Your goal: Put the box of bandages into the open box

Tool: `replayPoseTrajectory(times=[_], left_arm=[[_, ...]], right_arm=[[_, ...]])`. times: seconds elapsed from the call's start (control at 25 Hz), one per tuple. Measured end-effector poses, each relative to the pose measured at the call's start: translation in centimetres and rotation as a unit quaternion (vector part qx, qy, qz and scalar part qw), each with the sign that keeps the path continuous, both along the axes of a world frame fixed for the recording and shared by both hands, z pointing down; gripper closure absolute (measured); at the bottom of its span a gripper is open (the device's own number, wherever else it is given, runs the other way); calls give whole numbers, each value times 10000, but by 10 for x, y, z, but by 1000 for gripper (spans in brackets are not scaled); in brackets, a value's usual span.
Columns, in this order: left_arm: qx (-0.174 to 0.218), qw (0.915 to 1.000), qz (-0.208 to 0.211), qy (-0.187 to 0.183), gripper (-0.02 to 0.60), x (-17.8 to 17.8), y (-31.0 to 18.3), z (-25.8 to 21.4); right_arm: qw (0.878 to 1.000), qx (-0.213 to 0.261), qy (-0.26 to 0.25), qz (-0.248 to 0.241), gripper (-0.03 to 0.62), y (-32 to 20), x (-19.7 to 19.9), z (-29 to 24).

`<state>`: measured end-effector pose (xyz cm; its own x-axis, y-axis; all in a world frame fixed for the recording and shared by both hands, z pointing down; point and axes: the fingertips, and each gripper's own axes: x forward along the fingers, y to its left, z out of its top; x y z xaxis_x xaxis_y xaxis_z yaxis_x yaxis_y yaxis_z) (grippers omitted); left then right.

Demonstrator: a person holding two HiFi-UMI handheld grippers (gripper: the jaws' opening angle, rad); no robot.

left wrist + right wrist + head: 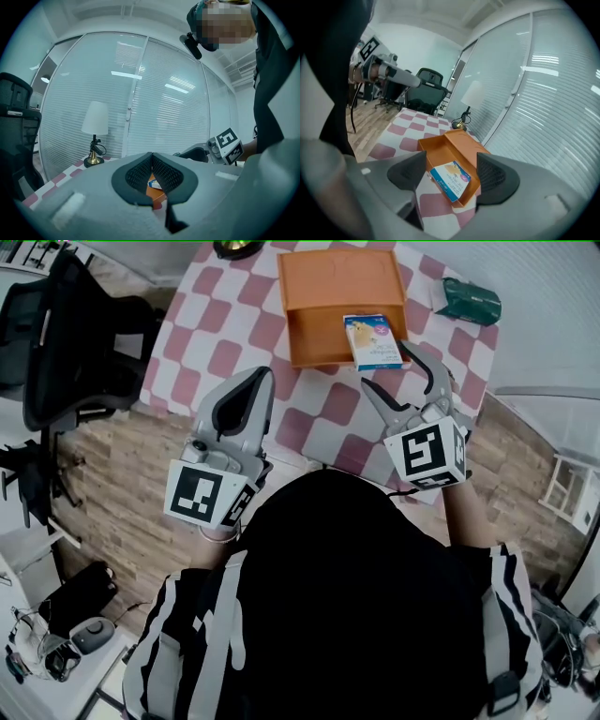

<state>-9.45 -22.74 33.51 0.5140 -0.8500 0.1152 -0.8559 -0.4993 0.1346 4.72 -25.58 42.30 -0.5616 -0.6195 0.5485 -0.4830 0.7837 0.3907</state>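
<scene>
Pink-and-white checked cloth covers the table (323,418), which stands on a wood-plank floor (122,474) beside a glass wall with blinds (140,93).

1. Landmark: the orange open box (319,324) lies on the table with its lid folded back on the far side.
2. Task item: the box of bandages (373,341) sits inside the open box at its right end. It is tilted, and its near edge overlaps the open box's front wall.
3. My right gripper (385,364) hangs just in front of the open box's right end. Its jaws stand wide apart. The box of bandages shows in the gap between them, but neither pad touches it.
4. My left gripper (255,379) is held in front of the open box's left end, above the table's near edge. Its jaws are closed, pad against pad, with nothing between them.
5. Other items: a green object (472,299) lies to the right of the open box, well apart from it. A table lamp (95,133) with a white shade stands beyond the open box's far side. A black office chair (75,334) stands off the table, well left of the open box.
</scene>
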Motion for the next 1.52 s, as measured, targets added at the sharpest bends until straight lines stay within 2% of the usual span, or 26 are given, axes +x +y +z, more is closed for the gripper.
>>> replayPoseTrajectory(times=[0.16,0.48,0.56,0.88,1.08,1.32,1.52], left_arm=[[49,9999,97,5,586,6,-2,-4],[175,9996,199,74,586,15,-7,-13],[219,9994,258,56,586,19,-8,-16],[268,9988,401,8,586,29,-12,-20],[271,9986,460,50,586,33,-15,-24],[306,9982,511,12,586,37,-17,-26],[322,9981,522,4,586,40,-18,-26]], right_arm=[[9963,-260,-803,175,264,3,-4,-23],[9841,-103,-1705,482,286,10,0,-64],[9822,-50,-1813,496,312,11,2,-71],[9715,16,-2244,766,344,11,13,-90],[9627,126,-2527,955,426,9,19,-102],[9590,167,-2656,977,460,7,22,-106],[9565,216,-2755,932,532,9,23,-110]])
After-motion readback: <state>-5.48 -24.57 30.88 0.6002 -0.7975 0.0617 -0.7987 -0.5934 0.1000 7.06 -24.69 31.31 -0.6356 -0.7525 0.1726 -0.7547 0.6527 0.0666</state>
